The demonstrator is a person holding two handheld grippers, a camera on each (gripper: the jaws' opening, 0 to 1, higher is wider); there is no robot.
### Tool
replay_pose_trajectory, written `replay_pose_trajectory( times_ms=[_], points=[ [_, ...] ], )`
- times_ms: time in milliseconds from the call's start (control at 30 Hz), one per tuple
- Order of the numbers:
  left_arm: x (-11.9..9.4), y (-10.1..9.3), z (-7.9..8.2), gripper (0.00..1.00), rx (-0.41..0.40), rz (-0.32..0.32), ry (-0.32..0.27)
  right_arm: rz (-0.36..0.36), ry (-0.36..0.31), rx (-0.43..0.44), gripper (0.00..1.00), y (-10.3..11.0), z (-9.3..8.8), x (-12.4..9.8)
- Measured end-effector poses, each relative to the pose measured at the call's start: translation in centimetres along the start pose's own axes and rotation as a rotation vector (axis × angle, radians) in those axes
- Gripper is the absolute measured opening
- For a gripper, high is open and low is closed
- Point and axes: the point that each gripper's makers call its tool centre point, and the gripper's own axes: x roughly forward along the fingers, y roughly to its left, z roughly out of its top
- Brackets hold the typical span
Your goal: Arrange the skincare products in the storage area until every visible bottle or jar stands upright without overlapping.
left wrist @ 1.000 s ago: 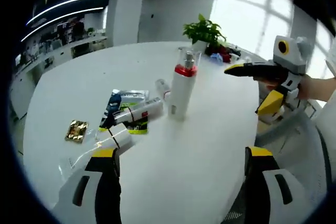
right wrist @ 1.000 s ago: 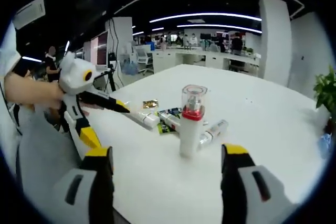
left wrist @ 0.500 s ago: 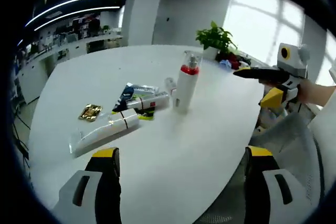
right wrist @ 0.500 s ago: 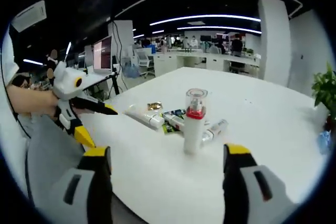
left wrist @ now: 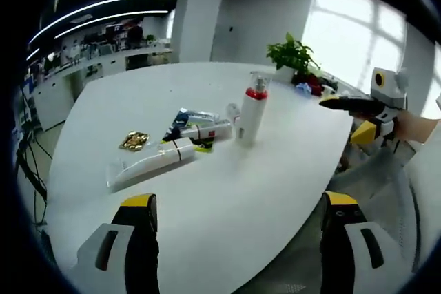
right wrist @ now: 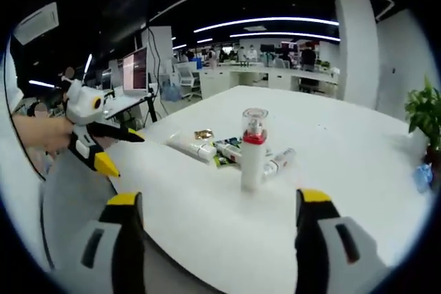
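Observation:
A white bottle (left wrist: pixel 251 110) with a red collar and clear cap stands upright on the white table (left wrist: pixel 227 184); it is also in the right gripper view (right wrist: pixel 253 151). Beside it lie a long white tube (left wrist: pixel 151 164) (right wrist: pixel 189 147), a second white tube (left wrist: pixel 204 131) (right wrist: pixel 231 151) and a small bottle (left wrist: pixel 233 110) (right wrist: pixel 279 162), all on their sides. My left gripper (left wrist: pixel 239 201) hangs open off the near table edge, well short of them. My right gripper (right wrist: pixel 219 199) is open too, back from the edge. Each shows in the other's view (left wrist: pixel 362 116) (right wrist: pixel 93 132), held by a hand.
A gold sachet (left wrist: pixel 134 140) (right wrist: pixel 202 133) and a blue-green sachet (left wrist: pixel 185 118) lie by the tubes. A potted plant (left wrist: pixel 292 54) (right wrist: pixel 423 105) and small red and blue items (left wrist: pixel 306 87) sit at the far edge. Office desks stand behind.
Both views have pulled back from the table, so the bottle and tubes look smaller and farther. The products have not moved. Both grippers stay open.

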Motion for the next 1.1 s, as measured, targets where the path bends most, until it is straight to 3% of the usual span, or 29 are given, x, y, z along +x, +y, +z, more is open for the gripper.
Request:
replay_pose_trajectory(
  times_ms=[567,1100],
  points=[
    [-0.8,0.2,-0.3,0.97,-0.011,0.022,-0.001,-0.015,0.011,0.018,0.94,-0.6,-0.9,-1.1],
    [-0.4,0.8,-0.2,0.97,-0.033,0.027,0.001,0.016,0.043,0.018,0.92,-1.2,-1.5,0.1]
  ],
)
